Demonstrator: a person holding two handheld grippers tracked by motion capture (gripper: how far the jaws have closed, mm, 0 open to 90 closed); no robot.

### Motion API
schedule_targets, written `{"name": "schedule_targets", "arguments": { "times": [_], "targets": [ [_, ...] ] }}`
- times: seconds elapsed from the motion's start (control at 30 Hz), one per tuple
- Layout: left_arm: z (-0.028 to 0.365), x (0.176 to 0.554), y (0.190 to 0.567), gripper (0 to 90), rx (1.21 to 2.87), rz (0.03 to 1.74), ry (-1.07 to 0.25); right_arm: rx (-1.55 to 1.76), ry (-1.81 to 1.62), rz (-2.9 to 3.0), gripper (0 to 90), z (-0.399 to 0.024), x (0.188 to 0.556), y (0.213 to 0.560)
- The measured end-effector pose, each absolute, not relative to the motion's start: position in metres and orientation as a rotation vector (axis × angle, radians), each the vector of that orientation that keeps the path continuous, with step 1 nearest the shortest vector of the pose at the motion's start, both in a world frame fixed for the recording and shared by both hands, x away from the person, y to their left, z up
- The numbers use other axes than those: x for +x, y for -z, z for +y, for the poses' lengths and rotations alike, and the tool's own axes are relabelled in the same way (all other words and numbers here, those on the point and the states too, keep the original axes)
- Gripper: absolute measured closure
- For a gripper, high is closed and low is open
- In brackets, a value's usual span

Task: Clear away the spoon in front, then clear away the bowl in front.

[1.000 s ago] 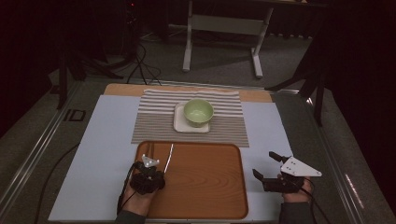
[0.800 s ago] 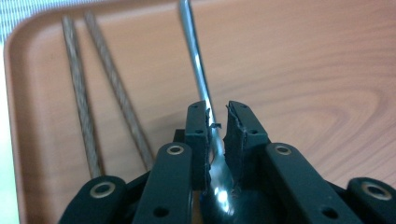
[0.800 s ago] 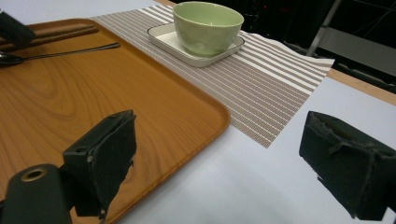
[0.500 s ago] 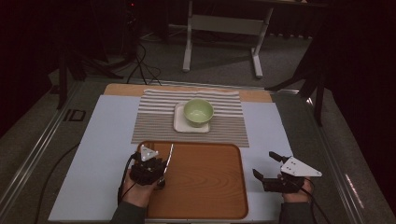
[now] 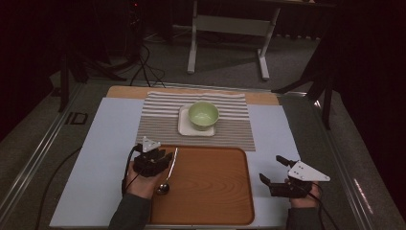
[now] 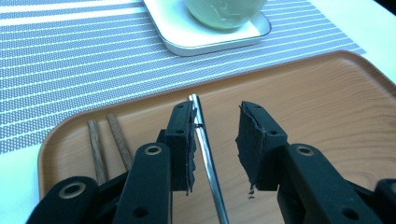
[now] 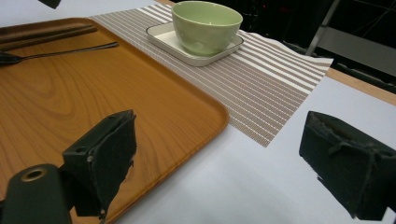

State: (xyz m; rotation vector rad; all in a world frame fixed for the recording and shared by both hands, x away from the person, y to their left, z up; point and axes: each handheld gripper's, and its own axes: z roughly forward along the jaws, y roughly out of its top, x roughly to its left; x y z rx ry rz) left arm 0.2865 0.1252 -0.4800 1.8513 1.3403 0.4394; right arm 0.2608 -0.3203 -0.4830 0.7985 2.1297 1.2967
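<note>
Dark floor, cables and a grey stand frame lie beyond the pale blue table, which carries one striped mat and one wooden tray. Left gripper hovers over the tray's left end, jaws just opening, one spoon between them, unclamped; two chopsticks lie alongside. One green bowl sits on one white plate. Right gripper gapes wide, holding nothing.

The high view looks forward and down over the whole desk from afar. Both gripper views sit low and close, sharing the wooden tray and green bowl.
</note>
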Motion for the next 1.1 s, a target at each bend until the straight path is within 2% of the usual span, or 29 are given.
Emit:
{"name": "schedule_targets", "arguments": {
  "times": [0.4,1.1],
  "targets": [
    [0.129,0.299,0.475,60.3,1.798,1.325,-0.477,0.799,-1.295,2.127,10.6,-0.321,0.261,0.483],
    [0.128,0.33,0.465,57.6,1.804,1.282,-0.489,0.804,-1.291,2.129,10.6,-0.321,0.261,0.483]
  ]
}}
